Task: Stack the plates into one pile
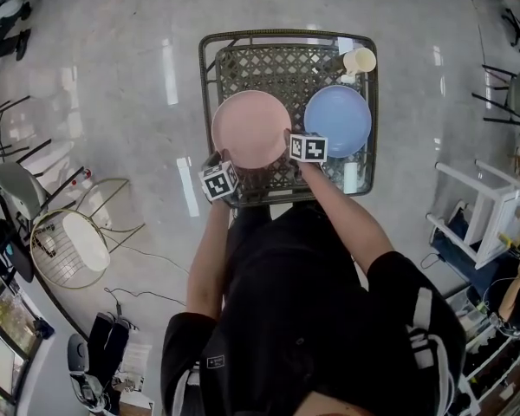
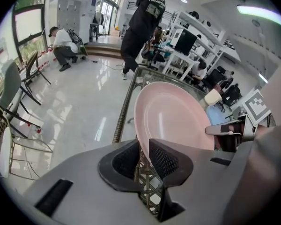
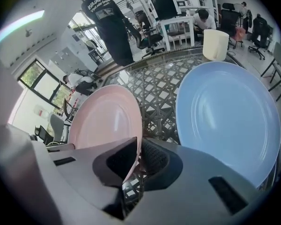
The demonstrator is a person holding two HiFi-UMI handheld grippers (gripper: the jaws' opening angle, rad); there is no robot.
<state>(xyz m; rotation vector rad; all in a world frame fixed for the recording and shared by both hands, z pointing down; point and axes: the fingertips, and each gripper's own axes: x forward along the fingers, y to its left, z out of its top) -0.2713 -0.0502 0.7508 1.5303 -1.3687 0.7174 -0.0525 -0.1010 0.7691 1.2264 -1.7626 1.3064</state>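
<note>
A pink plate (image 1: 251, 128) lies on the left of a dark lattice table (image 1: 210, 76), and a blue plate (image 1: 338, 120) lies beside it on the right. My left gripper (image 1: 224, 161) holds the pink plate's near-left rim and my right gripper (image 1: 289, 142) its near-right rim. In the left gripper view the pink plate (image 2: 178, 116) rises tilted out of the left gripper (image 2: 143, 156), its rim pinched between the pads. The right gripper view shows the right gripper (image 3: 138, 158) shut on the pink plate (image 3: 107, 121), with the blue plate (image 3: 225, 116) flat just to the right.
A cream cup (image 1: 360, 60) stands at the table's far right corner and a white cylinder (image 1: 351, 178) lies near its front right edge. A wire chair (image 1: 69, 241) stands at the left and a white rack (image 1: 494, 206) at the right. A person (image 2: 145, 27) walks beyond the table.
</note>
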